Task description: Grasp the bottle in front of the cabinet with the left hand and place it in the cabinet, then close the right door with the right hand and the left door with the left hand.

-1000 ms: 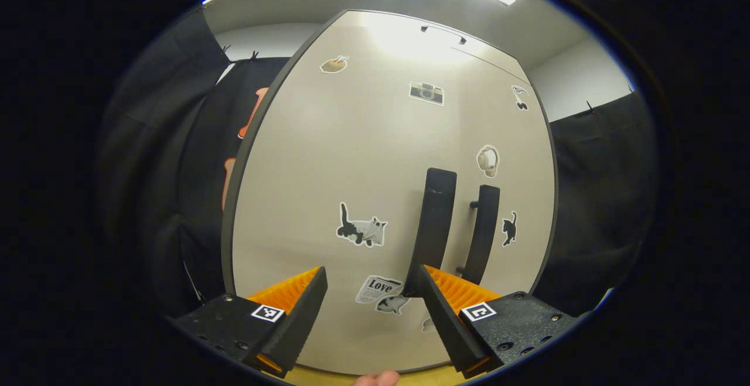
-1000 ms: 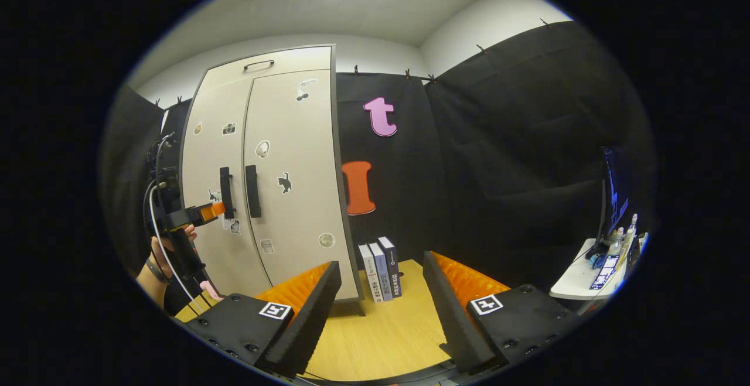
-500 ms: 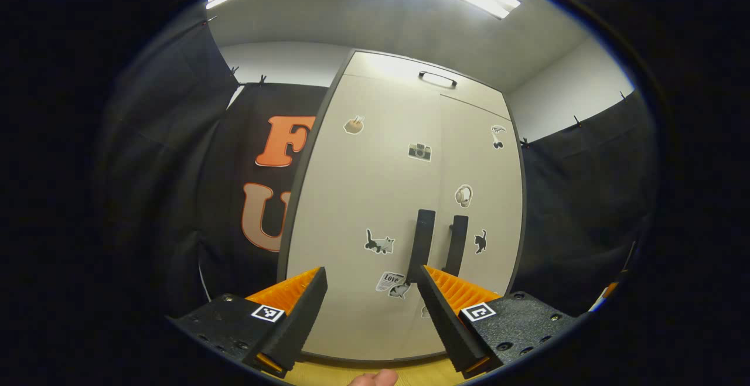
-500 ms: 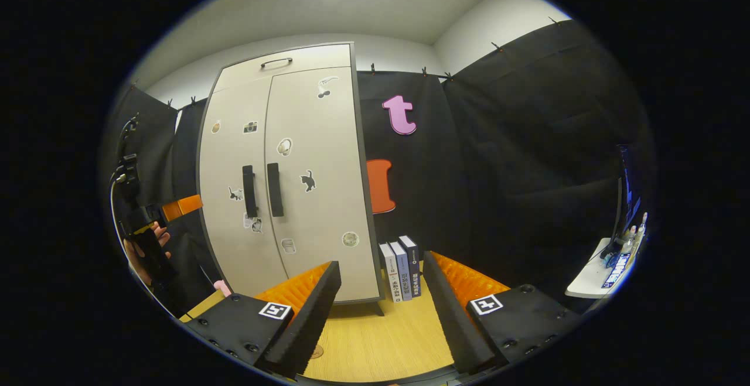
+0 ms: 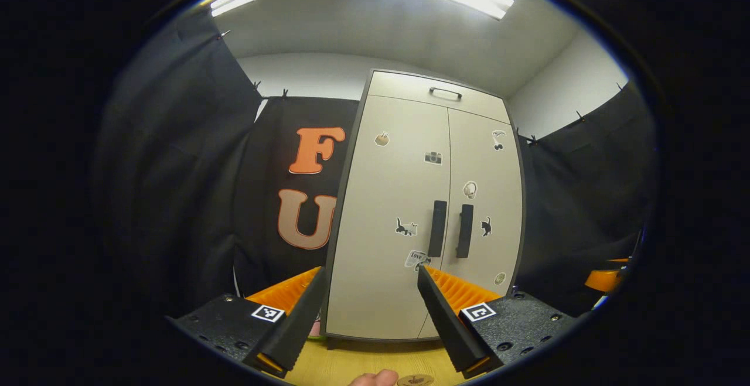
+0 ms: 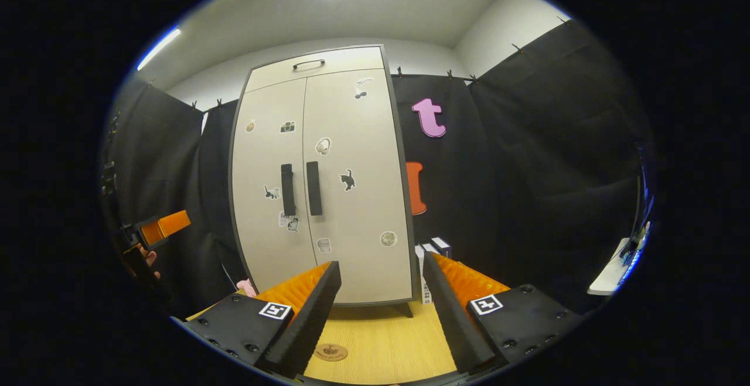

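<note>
Jaws: both stand wide apart and empty; left gripper (image 5: 369,310) and right gripper (image 6: 381,310) each frame bare air in front of the cabinet
Bottle: not to be seen in front of the cabinet; judged to be shut away inside, though the closed doors hide it
Cabinet (image 6: 351,269): tall, flat-fronted, pale beige with a dark edge, standing against the black cloth wall on short dark feet
Left door (image 5: 381,198): flush with its neighbour, closed as far as the seam shows
Right door (image 5: 486,169): likewise flush and closed
Handles (image 6: 300,188): two upright black bars, just beside each other at the seam
Stickers (image 5: 406,227): small flat cut-outs of cats, a camera and others, scattered over the smooth matt panels
Top drawer (image 6: 316,65): narrow panel above the doors with a thin curved pull
Progress: all three steps look done; nothing appears left but to stand off
Floor (image 6: 381,339): light wood-grain boards with a small round disc (image 6: 331,351) lying flat
Books (image 6: 433,251): upright boxy spines just beside the cabinet's right foot
Left gripper from the right gripper view (image 6: 158,229): held well off to the cabinet's left, touching nothing
</note>
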`<move>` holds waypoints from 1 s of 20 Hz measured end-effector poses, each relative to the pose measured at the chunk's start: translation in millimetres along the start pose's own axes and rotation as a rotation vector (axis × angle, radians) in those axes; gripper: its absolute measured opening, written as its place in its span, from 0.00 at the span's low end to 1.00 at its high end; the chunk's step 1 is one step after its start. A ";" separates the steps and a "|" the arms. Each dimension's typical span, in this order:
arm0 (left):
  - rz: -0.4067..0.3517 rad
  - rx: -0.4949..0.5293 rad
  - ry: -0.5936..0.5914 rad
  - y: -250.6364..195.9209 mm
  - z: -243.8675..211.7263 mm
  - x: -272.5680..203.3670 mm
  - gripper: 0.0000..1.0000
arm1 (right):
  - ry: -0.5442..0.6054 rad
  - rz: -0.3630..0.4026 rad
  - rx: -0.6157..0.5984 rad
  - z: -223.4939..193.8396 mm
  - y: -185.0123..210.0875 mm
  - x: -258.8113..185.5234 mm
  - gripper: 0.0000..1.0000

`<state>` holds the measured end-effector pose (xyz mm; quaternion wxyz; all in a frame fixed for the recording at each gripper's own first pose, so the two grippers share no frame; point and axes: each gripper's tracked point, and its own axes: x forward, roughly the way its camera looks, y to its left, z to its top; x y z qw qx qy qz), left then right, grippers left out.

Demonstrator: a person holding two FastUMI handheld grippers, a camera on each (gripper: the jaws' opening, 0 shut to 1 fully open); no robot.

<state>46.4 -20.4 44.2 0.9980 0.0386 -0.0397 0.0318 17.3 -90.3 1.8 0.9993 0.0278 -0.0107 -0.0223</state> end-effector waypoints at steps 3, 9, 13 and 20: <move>-0.005 -0.040 0.032 -0.3 -14.6 -23.2 0.95 | 0.005 0.024 0.007 -4.6 11.2 -1.4 0.95; 0.026 -0.056 0.056 1.5 -33.2 -42.5 0.95 | 0.033 0.049 0.026 -17.4 20.7 -9.3 0.95; 0.022 -0.054 0.074 1.3 -41.0 -46.3 0.95 | 0.029 0.050 0.018 -15.0 20.5 -14.5 0.94; 0.004 -0.058 0.067 -3.4 -38.1 -51.4 0.95 | 0.037 0.044 0.027 -17.1 17.1 -22.0 0.95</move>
